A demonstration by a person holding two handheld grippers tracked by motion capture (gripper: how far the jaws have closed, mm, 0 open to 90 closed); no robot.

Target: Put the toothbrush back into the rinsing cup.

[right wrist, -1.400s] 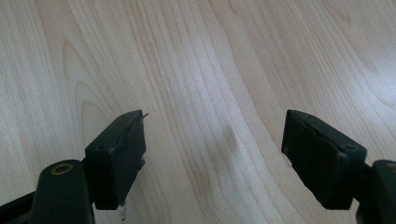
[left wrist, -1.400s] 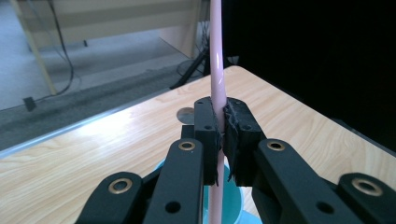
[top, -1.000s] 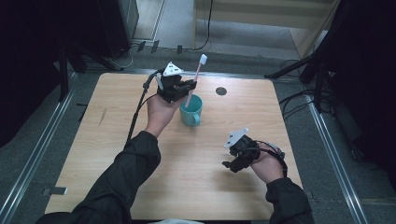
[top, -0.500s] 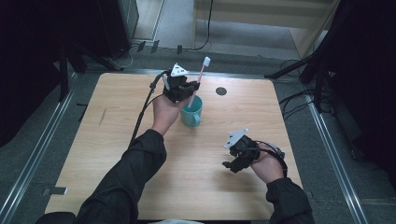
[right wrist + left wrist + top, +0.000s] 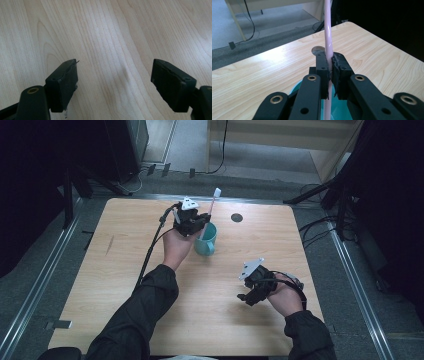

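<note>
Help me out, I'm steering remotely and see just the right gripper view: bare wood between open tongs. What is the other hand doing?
Observer: The left tongs are shut on a pale pink toothbrush, held upright.
Operator: Is there anything beneath it?
Observer: A teal cup stands on the table there; the brush's lower end reaches down into it.
Operator: Which end of the brush is up?
Observer: In the high view the white bristle head is at the top.
Operator: Where are my tongs relative to that cup?
Observer: The right tongs are nearer the person and to the cup's right, apart from it.
</note>
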